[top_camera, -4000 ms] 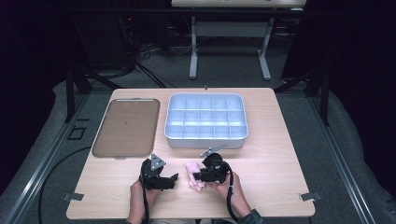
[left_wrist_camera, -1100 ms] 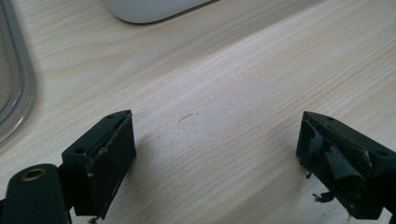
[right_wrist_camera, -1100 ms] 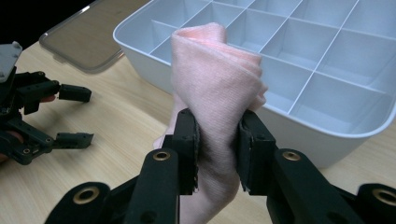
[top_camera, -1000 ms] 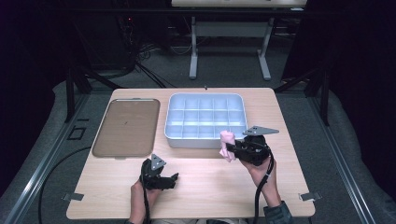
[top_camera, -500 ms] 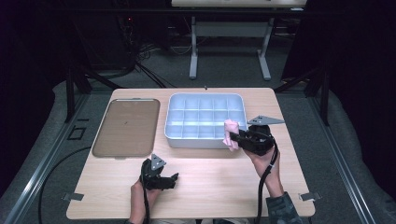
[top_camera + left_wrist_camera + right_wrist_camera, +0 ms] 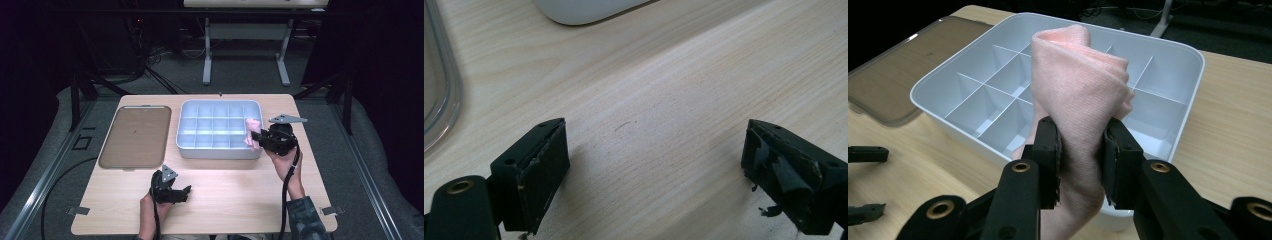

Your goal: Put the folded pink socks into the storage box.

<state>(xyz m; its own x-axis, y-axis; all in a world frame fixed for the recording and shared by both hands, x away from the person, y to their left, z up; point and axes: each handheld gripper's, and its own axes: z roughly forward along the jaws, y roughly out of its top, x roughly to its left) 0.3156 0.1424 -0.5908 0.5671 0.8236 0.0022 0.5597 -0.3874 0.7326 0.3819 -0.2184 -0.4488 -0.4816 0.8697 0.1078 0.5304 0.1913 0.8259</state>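
Observation:
A rolled pink cloth [image 6: 251, 132] [image 6: 1079, 85] is pinched in my right gripper [image 6: 259, 139] [image 6: 1081, 160], which is shut on it and holds it over the right end of the white divided box [image 6: 218, 150] [image 6: 1182, 95]. The cloth's top stands above the box's right-hand compartments. My left gripper [image 6: 186, 193] [image 6: 654, 170] rests low over the bare wood near the table's front edge, open, with nothing between its jaws.
A brown lid with a clear rim [image 6: 134, 136] [image 6: 893, 80] lies flat left of the box. The wooden table [image 6: 240, 190] has bare surface in front of the box and along its right edge. Dark floor and a desk frame lie beyond the far edge.
My right gripper has carried the pink cloth from the front middle of the table up and right, then left over the box's right end. The left gripper has stayed put.

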